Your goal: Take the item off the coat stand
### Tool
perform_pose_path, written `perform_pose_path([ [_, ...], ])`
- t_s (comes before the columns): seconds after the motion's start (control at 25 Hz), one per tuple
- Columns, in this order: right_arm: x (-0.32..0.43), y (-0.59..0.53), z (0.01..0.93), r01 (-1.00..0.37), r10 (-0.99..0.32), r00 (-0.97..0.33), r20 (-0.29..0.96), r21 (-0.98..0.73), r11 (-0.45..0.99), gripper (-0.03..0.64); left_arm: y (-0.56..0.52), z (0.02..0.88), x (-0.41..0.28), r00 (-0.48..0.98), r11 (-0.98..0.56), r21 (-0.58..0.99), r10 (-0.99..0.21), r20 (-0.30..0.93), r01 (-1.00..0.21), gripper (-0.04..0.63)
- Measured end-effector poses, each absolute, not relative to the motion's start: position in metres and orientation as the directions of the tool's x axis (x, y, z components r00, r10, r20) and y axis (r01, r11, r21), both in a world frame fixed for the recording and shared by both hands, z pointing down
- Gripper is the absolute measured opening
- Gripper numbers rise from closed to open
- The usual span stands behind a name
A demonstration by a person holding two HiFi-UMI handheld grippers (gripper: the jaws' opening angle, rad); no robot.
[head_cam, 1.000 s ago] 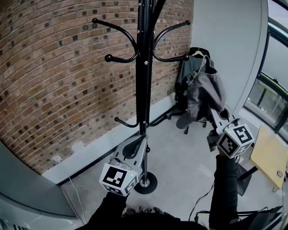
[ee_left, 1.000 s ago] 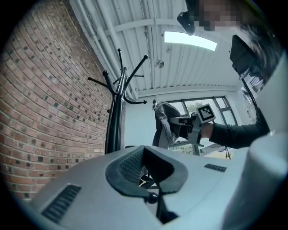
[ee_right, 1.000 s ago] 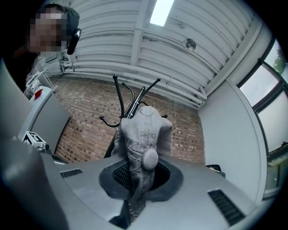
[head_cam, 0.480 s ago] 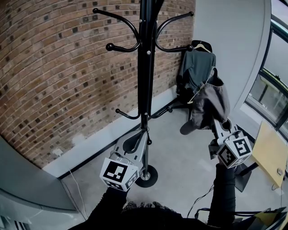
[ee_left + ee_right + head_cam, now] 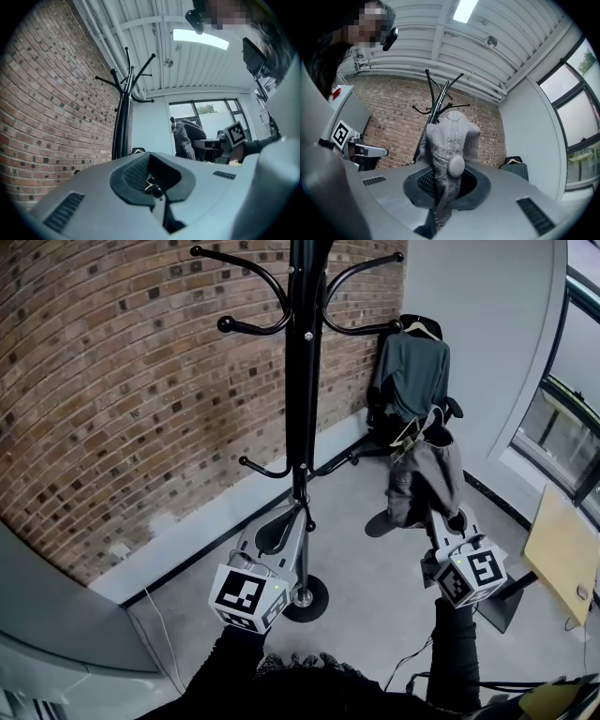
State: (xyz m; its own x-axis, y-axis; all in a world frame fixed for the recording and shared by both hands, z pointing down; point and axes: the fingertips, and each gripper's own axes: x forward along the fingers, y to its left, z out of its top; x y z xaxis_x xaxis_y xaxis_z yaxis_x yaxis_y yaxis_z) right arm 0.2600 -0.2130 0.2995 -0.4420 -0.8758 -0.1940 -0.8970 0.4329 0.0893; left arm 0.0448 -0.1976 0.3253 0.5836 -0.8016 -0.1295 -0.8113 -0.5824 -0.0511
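Observation:
The black coat stand (image 5: pixel 298 381) rises in the middle of the head view, its upper hooks bare. A grey knitted hat with a pompom (image 5: pixel 427 479) hangs free to the stand's right, well apart from its hooks. My right gripper (image 5: pixel 441 521) is shut on it from below. In the right gripper view the hat (image 5: pixel 450 140) is pinched between the jaws, with the stand (image 5: pixel 436 101) behind it. My left gripper (image 5: pixel 292 517) sits low in front of the stand's pole, shut, with nothing in it. The left gripper view shows the stand (image 5: pixel 123 117) and the hat (image 5: pixel 185 136) off to the right.
A brick wall (image 5: pixel 112 399) runs behind the stand. An office chair with a dark garment on a hanger (image 5: pixel 412 371) stands in the corner. A wooden desk (image 5: pixel 562 559) and windows are at the right. The stand's round base (image 5: pixel 305 598) rests on the grey floor.
My right gripper has carried the grey hat down and a little left, closer to me. The left gripper has stayed by the pole.

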Motion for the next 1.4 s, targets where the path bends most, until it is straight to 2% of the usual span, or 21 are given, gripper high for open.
perform_pose_path([
  [0.4, 0.264, -0.202, 0.313, -0.913, -0.889, -0.407, -0.211, 0.091, 0.397, 0.023, -0.198, 0.33, 0.05, 0.584, -0.582, -0.049, -0.804, -0.117, -0.811, 0.006],
  [1.4, 0.251, -0.195, 0.307, -0.895, -0.87, -0.445, -0.211, 0.142, 0.423, 0.021, -0.2, 0.329, 0.053, 0.588, -0.585, -0.059, -0.801, -0.115, -0.809, 0.006],
])
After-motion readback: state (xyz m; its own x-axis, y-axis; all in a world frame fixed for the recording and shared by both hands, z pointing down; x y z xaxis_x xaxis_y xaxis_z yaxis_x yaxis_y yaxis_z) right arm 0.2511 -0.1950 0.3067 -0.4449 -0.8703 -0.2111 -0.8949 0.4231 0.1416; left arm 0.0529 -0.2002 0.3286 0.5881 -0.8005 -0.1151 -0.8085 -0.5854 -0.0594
